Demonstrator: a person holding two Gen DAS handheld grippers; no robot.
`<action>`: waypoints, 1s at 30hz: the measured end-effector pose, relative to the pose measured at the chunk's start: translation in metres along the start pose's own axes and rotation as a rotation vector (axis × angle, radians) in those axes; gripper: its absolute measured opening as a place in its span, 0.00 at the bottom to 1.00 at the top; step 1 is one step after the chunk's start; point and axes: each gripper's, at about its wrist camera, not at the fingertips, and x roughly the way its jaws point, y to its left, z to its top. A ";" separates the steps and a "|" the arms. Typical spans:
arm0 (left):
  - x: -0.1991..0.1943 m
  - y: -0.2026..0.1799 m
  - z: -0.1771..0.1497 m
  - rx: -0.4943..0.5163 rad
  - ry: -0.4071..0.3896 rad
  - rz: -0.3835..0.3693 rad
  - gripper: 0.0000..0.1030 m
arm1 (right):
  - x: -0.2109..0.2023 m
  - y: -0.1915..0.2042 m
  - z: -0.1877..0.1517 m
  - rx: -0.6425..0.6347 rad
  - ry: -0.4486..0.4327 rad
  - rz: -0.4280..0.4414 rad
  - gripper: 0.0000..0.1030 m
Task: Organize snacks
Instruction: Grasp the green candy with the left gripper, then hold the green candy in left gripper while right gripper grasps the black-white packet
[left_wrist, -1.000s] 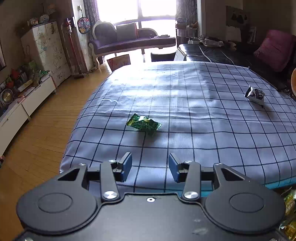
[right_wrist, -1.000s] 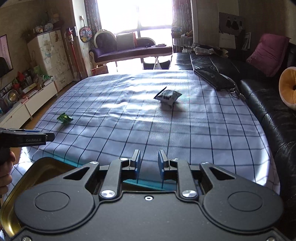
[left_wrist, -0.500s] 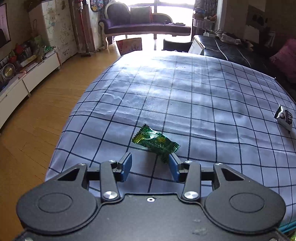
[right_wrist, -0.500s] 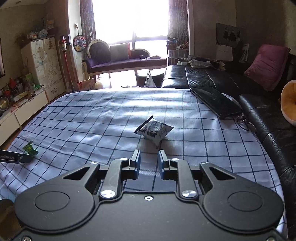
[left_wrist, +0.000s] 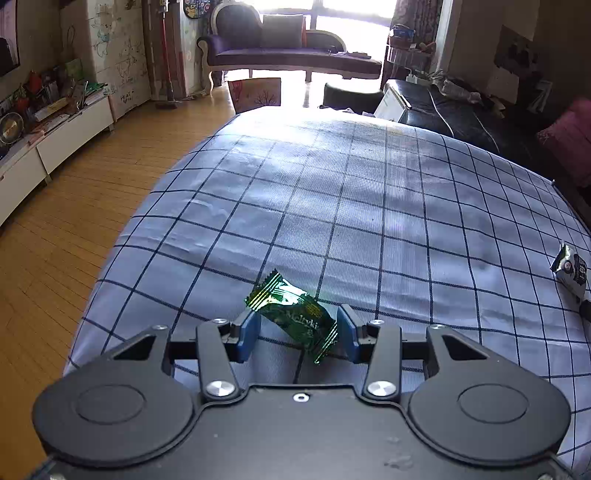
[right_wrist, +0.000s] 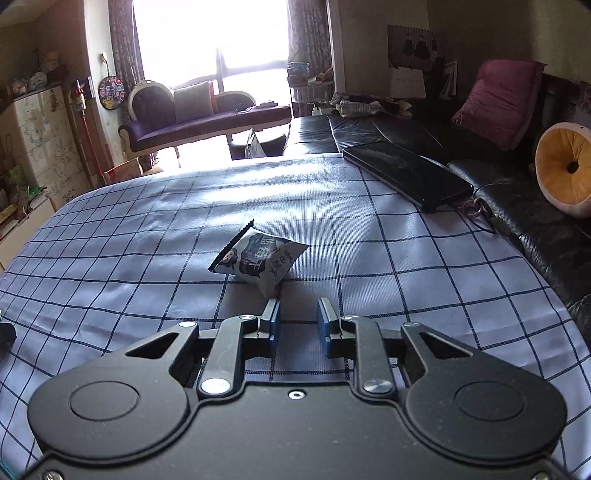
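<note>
A green foil snack packet (left_wrist: 295, 317) lies on the blue checked tablecloth (left_wrist: 369, 206) near its front left corner. My left gripper (left_wrist: 297, 332) is open around it: the packet sits slantwise between the blue pads (left_wrist: 247, 332), and no squeeze shows. A white-and-black snack packet (right_wrist: 258, 262) rests puffed up mid-table, and it shows too at the right edge of the left wrist view as the white-and-black packet (left_wrist: 570, 269). My right gripper (right_wrist: 297, 317) hovers just short of it, its jaws opening, with nothing between them.
A flat dark device (right_wrist: 406, 177) lies at the table's far right edge by the black sofa (right_wrist: 517, 199), which holds an orange cushion (right_wrist: 561, 166) and a pink one (right_wrist: 498, 99). Wooden floor (left_wrist: 74, 206) drops off left of the table. A purple chaise (left_wrist: 288, 48) stands by the window.
Both grippers moved forward and down toward their packets. The green packet now lies between the left fingers. The right jaws have widened. The gold tray has left the right wrist view.
</note>
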 end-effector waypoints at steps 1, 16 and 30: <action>0.001 -0.002 0.002 0.001 -0.001 -0.003 0.44 | -0.001 0.001 -0.001 -0.007 -0.005 -0.004 0.34; 0.018 -0.049 0.012 0.073 0.027 -0.110 0.42 | -0.003 0.003 0.001 -0.043 -0.033 0.012 0.34; 0.004 -0.070 0.005 0.205 0.058 -0.166 0.42 | -0.008 -0.015 0.007 0.058 -0.027 0.047 0.34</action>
